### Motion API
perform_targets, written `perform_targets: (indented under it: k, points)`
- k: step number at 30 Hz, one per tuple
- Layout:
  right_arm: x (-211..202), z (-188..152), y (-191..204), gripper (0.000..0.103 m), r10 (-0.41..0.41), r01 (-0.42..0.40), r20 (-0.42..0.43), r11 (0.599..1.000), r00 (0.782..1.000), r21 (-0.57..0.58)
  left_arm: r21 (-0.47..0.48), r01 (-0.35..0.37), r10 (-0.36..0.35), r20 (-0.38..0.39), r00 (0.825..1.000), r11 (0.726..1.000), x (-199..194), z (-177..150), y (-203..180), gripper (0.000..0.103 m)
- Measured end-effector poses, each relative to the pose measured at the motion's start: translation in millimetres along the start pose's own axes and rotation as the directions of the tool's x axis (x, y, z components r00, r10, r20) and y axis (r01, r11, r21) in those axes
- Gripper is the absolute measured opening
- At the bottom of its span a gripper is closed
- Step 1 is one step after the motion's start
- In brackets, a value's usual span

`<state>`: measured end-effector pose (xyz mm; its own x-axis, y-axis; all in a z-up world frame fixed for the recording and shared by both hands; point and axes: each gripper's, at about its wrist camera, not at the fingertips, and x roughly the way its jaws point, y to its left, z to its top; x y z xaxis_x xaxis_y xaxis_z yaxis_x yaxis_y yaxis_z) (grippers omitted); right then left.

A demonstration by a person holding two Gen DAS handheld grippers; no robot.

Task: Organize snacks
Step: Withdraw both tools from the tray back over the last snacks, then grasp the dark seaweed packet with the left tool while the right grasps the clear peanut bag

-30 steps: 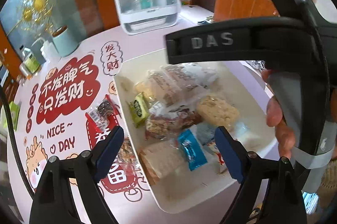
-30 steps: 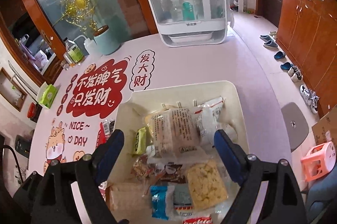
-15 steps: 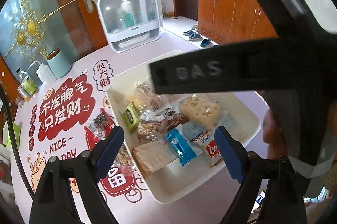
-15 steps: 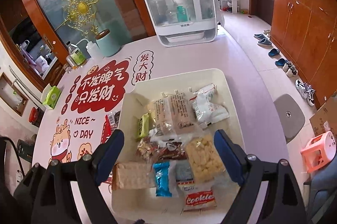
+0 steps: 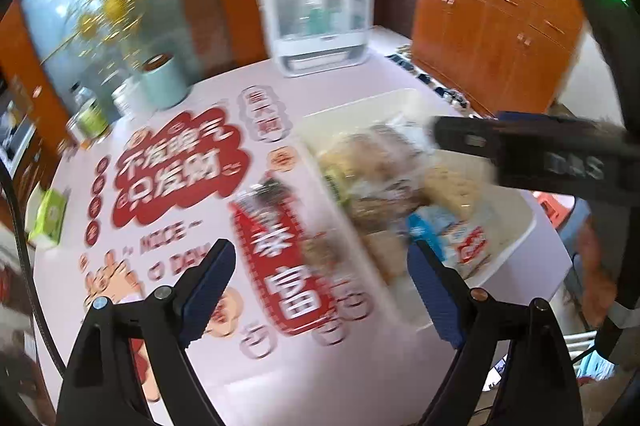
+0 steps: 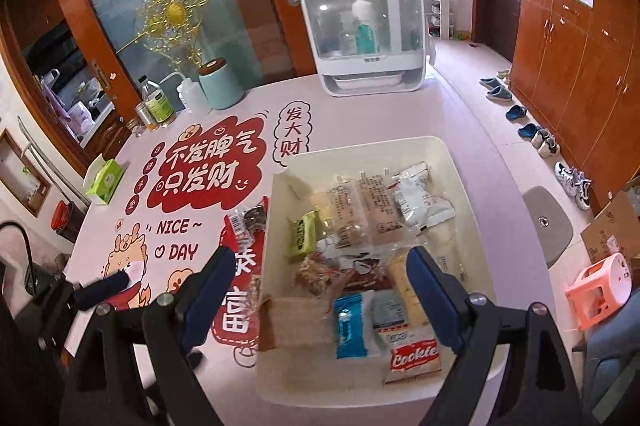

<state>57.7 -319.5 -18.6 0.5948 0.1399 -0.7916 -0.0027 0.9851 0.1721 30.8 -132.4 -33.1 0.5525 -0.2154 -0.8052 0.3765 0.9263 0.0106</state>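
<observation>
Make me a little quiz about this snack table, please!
1. True or false: the right gripper is holding a snack.
2. Where does the red Cookie packet lie: A) in the white tray, B) on the floor?
3. What colour is the small packet just left of the Cookie packet?

Key: 1 false, its jaws are open and empty. 2 A. 3 blue.
</observation>
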Motion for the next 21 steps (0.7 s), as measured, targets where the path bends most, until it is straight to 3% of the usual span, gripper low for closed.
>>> perform_targets:
  k: [6, 11, 17, 21]
  points:
    - [-11, -3, 43, 0.088, -0.054, 0.055, 0.047, 0.998, 0.997, -0.037, -0.045, -0.138, 0.138, 0.002, 0.99, 0.989, -25, 2, 96, 0.087]
    - [-11, -8, 74, 0.088, -0.075, 0.077, 0.059, 0.996, 0.995, -0.048, -0.004, -0.226, 0.226, 0.023, 0.974, 0.974, -43, 15, 158, 0.087]
    - [-9, -14, 108, 0.088, -0.077, 0.08, 0.061, 0.996, 0.995, -0.048, 0.117, -0.248, 0.243, 0.061, 0.968, 0.962, -44, 50, 201, 0.087]
    - [3, -22, 129, 0.088, -0.098, 0.099, 0.048, 0.995, 0.994, -0.02, 0.228, -0.188, 0.179, 0.057, 0.982, 0.955, -17, 77, 207, 0.087]
